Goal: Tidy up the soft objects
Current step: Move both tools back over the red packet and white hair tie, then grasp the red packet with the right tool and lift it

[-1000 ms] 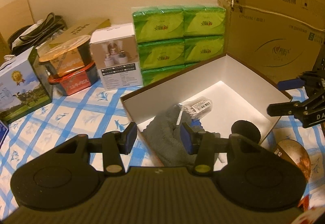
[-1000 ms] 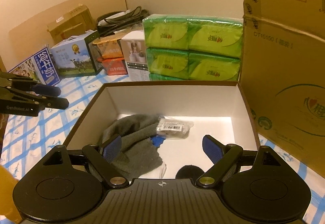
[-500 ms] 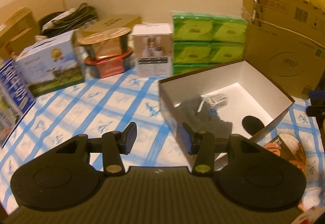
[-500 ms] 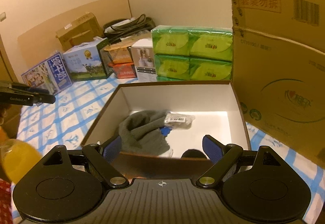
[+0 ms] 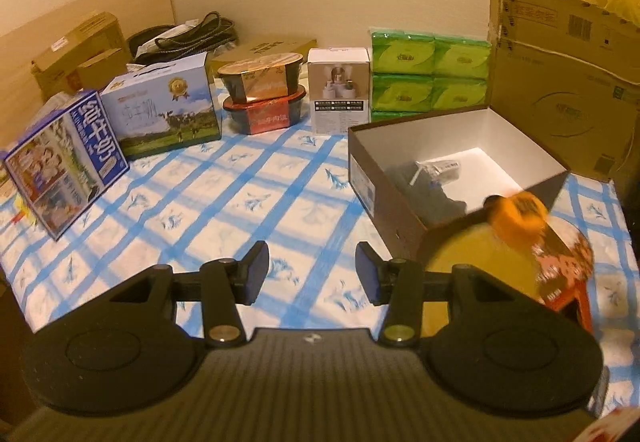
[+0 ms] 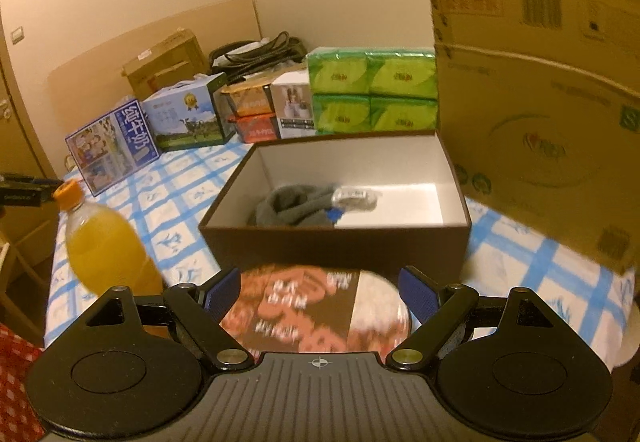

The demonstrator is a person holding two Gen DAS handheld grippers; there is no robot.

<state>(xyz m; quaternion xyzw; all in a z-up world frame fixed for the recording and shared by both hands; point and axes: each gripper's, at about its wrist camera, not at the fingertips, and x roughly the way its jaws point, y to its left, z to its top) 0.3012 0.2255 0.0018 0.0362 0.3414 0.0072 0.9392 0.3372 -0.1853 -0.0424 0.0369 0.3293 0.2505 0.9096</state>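
Dim, warm yellow indoor light, fisheye bending at the edges, motion blur smearing nearby foreground items.

— What is seen in the brown box (image 6: 332, 242) ahead of the right claw (image 6: 320, 292)?
— A crumpled grey cloth (image 6: 288, 206) (image 5: 424, 193) is seen lying on the white floor, left of centre; a small clear packet (image 6: 356, 195) (image 5: 438, 167) is laid against it.

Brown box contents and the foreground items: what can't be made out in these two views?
- Grey cloth in the brown box: its lower part is hidden by the near wall, right wrist view.
- Small packet: label too small to read.
- Printed package between the right gripper fingers: motion-blurred, text illegible.
- Orange-capped bottle: blurred, cut off behind the left gripper body, left wrist view.
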